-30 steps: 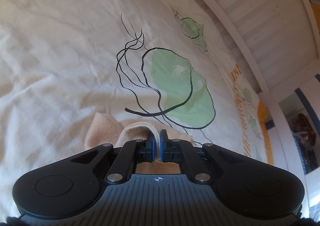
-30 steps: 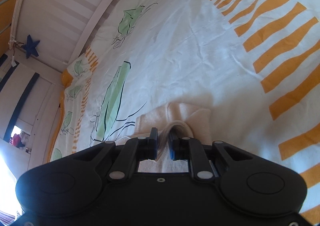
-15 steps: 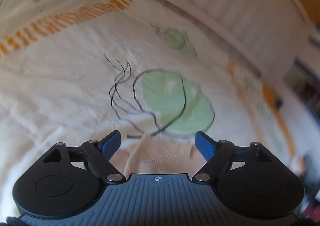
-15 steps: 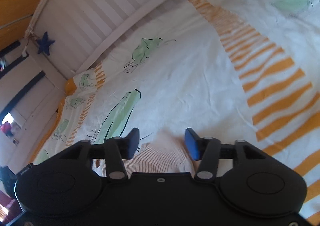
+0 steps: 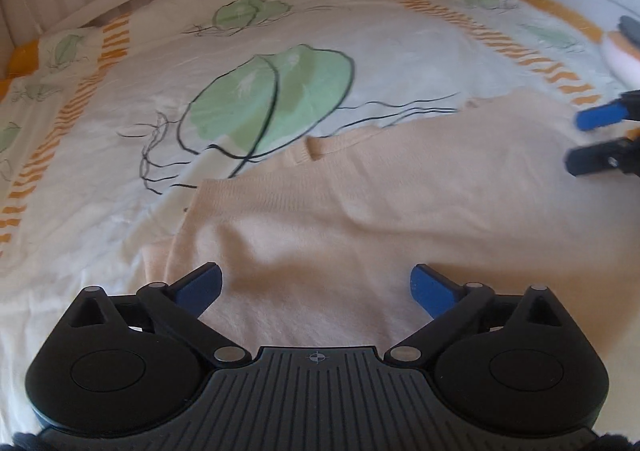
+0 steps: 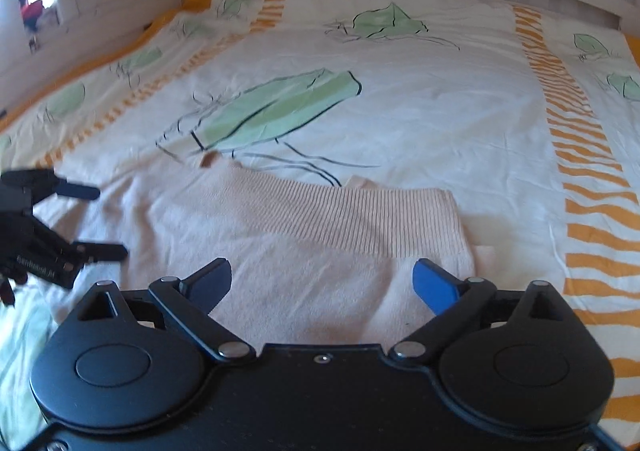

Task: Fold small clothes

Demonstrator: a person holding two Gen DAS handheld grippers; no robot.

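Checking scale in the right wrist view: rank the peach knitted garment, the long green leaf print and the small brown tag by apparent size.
1. Peach knitted garment, largest, though nearest the camera.
2. Long green leaf print.
3. Small brown tag, smallest.

The only lettering sits on the black body of the left gripper [image 6: 86, 219], seen at nine o'clock in the right wrist view: a small pale word printed along its lower edge, too blurred to read with any certainty. In the left wrist view, the grey ribbed plate of that gripper [image 5: 316, 391] carries a small round crosshair mark at its top centre, a sign and not a word. No readable text, number or brand shows anywhere else.
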